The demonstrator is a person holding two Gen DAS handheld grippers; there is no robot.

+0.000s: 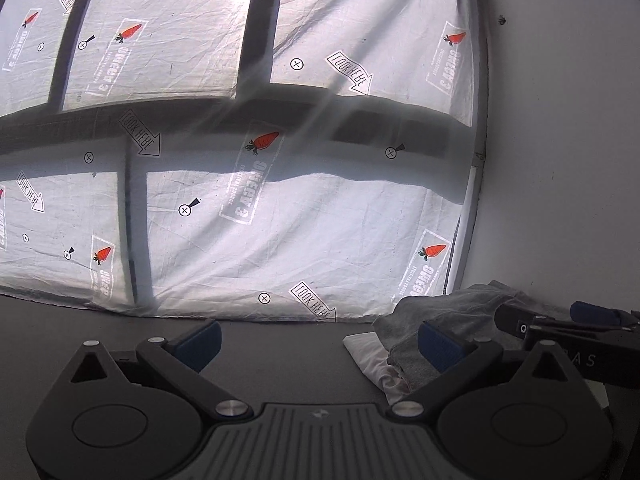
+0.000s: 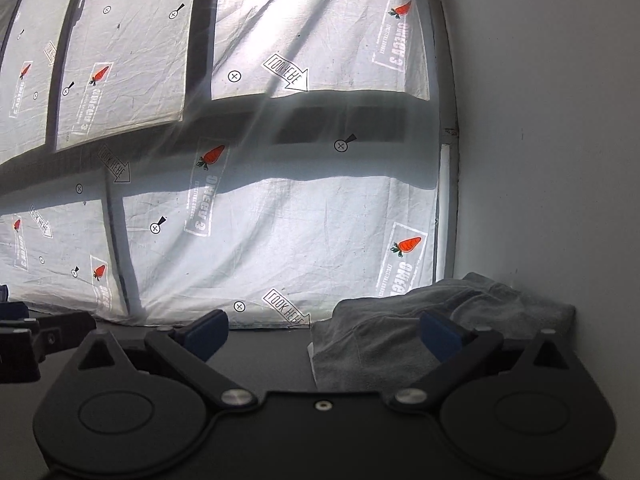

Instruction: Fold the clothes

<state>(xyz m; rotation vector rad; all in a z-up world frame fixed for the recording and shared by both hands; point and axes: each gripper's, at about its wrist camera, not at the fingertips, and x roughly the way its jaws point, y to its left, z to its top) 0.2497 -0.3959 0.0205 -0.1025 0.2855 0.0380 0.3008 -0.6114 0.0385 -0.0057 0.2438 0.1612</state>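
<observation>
Right gripper (image 2: 320,338) gapes empty — folded grey garment (image 2: 400,332) just ahead.

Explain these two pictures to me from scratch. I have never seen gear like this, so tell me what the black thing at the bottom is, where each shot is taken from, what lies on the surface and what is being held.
There is no robot here. A person holds a two-fingered tool in each hand, and each tool carries a wide-angle camera looking forward along its fingers.

One picture looks out over the left hand-held gripper, the other over the right hand-held gripper. The blue pieces are the finger pads. Both stand wide open with nothing between them, so nothing is held.

On the dark table, against the white wall, lies a pile of grey clothes with something white under it. Behind hangs a thin white sheet printed with carrots and arrows, with light shining through from a window. Each tool also shows at the edge of the other's picture.
</observation>
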